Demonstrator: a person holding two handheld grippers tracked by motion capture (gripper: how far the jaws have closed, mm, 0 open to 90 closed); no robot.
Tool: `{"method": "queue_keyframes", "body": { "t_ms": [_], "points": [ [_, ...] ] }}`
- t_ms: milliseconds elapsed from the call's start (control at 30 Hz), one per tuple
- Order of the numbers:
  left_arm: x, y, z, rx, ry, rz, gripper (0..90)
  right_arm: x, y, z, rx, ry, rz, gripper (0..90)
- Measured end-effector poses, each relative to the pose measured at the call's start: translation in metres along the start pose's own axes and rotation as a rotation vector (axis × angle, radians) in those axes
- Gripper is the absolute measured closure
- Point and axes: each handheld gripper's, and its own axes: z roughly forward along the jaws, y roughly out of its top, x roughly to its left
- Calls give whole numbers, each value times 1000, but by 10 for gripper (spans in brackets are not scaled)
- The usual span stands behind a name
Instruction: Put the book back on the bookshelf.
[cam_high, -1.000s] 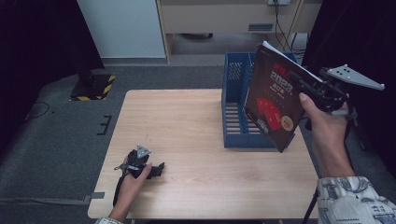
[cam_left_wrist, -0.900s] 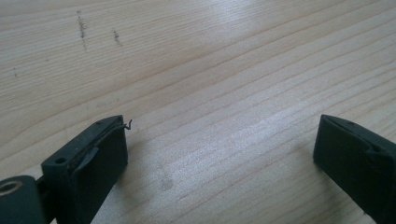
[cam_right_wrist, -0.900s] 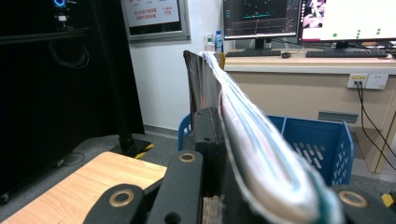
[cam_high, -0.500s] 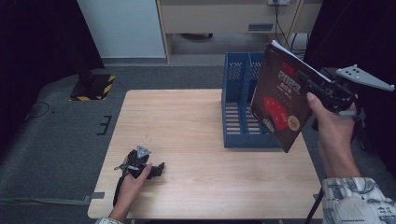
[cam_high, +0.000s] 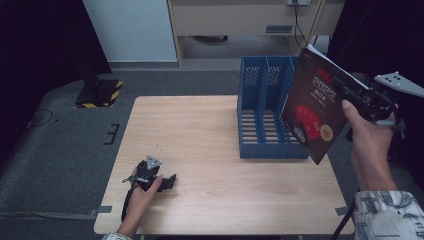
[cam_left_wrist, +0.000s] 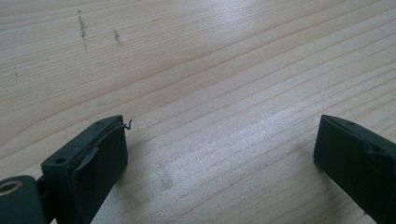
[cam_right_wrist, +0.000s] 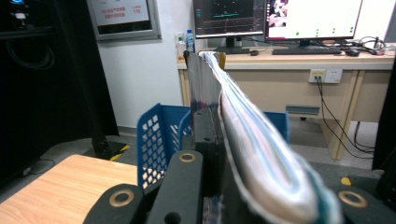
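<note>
- A dark-covered book (cam_high: 315, 112) is clamped between the closed jaws of the right gripper (cam_high: 357, 97) and held in the air, tilted, just beside the right side of the blue file rack (cam_high: 265, 107) at the far right of the table (cam_high: 200, 130).
- In the right gripper view, the book's page edges (cam_right_wrist: 252, 135) are seen running away above the rack (cam_right_wrist: 156, 140).
- The step is judged to be filing: the book should be brought upright, its lower edge aligned over one slot, then lowered between the dividers before the grip is released.
- The left gripper (cam_high: 159, 181) is rested on the table near its front left, jaws wide apart on nothing.
- Compared with one second earlier, the book has been carried slightly rightward and upward; the left gripper is unchanged.
</note>
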Motion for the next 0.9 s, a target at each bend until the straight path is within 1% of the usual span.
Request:
{"method": "queue_keyframes", "body": {
  "t_ms": [233, 400, 533, 633, 700, 900],
  "points": [
    [0, 0, 0, 0, 2, 0, 22, -8, 1, -5, 3, -42, -2, 870],
    [0, 0, 0, 1, 3, 0, 22, -12, -1, 0, 16, -72, 0, 871],
    [-1, 0, 0, 0, 2, -1, 22, -16, -4, 12, 27, -90, 3, 871],
    [-1, 0, 0, 2, 3, 0, 20, -18, -4, 22, 36, -105, -7, 871],
    [-1, 0, 0, 2, 4, -1, 16, -18, -4, 29, 45, -120, -2, 871],
    [-1, 0, 0, 2, 4, -2, 16, -19, -3, 50, 40, -167, 7, 871]
  ]
}}
